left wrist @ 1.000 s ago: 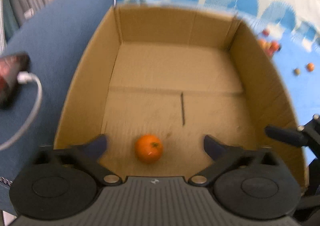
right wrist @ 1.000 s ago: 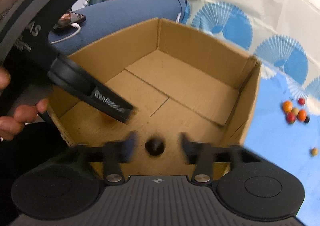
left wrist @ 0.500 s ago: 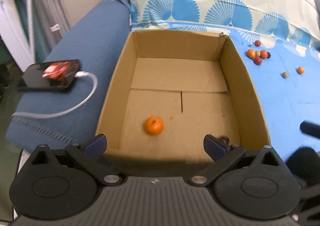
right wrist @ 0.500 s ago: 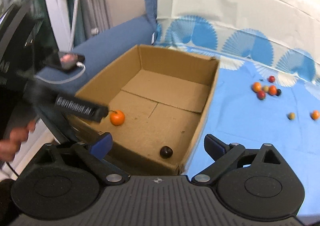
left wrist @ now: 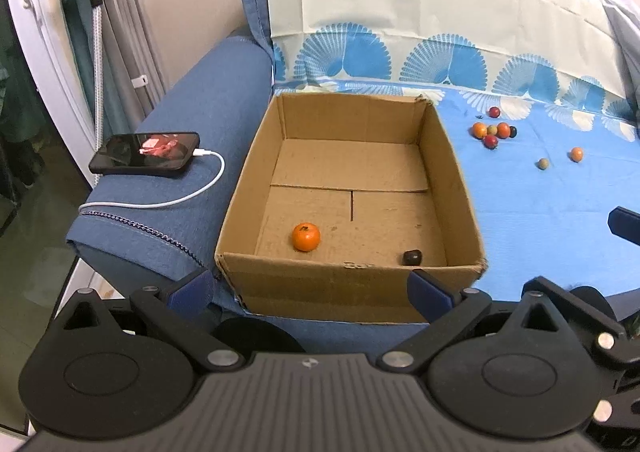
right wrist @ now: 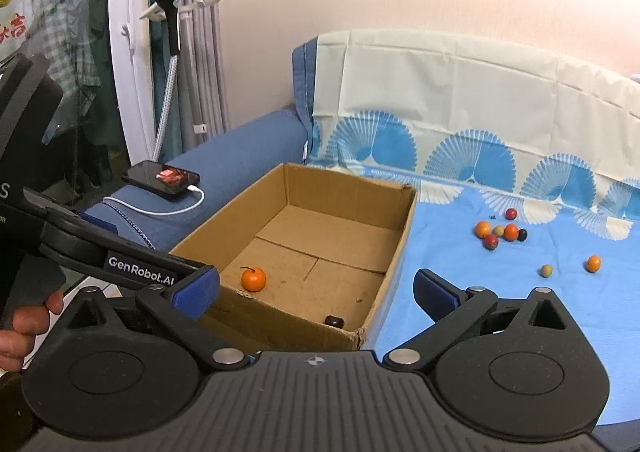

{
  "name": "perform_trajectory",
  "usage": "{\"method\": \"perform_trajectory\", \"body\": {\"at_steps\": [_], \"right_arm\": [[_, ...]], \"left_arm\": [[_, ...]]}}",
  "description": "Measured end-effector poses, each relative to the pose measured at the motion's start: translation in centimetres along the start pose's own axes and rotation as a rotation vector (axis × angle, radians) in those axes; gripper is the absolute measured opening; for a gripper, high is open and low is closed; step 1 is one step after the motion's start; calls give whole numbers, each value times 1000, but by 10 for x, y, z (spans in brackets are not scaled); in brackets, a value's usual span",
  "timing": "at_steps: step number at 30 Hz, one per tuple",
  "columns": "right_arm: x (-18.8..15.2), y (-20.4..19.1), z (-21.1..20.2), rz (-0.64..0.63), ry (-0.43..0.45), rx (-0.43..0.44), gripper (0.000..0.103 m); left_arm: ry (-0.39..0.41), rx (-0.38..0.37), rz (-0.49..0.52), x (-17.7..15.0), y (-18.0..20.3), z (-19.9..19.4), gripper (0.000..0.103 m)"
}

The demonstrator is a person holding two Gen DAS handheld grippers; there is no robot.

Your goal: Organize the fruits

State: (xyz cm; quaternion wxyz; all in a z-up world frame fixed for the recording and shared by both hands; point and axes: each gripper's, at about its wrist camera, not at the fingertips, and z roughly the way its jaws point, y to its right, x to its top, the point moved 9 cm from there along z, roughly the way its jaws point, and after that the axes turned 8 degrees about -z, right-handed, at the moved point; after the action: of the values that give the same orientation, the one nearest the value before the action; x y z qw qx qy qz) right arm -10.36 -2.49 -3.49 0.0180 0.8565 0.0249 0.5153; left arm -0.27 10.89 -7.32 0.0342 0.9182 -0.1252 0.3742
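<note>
An orange [left wrist: 306, 236] and a small dark fruit [left wrist: 412, 257] lie apart on the floor of the open cardboard box [left wrist: 248, 187], low in both frames. More small fruits [left wrist: 494, 130] sit scattered on the blue sheet [left wrist: 540, 203] at right. The left gripper [left wrist: 308, 288] has its jaws spread, empty. The right gripper [right wrist: 316, 290] has just been opening its jaws; nothing lies between them. Only the right view shows a hand [right wrist: 24, 326] at lower left.
</note>
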Motion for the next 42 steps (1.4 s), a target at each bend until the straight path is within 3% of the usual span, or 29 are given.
{"method": "perform_trajectory", "body": {"at_steps": [13, 42], "right_arm": [[2, -2, -23, -2, 47, -19, 102], [-15, 13, 9, 54, -26, 0, 102]], "left_arm": [[33, 0, 7, -5, 2, -20, 103], [-47, 11, 29, -2, 11, 15, 103]]}}
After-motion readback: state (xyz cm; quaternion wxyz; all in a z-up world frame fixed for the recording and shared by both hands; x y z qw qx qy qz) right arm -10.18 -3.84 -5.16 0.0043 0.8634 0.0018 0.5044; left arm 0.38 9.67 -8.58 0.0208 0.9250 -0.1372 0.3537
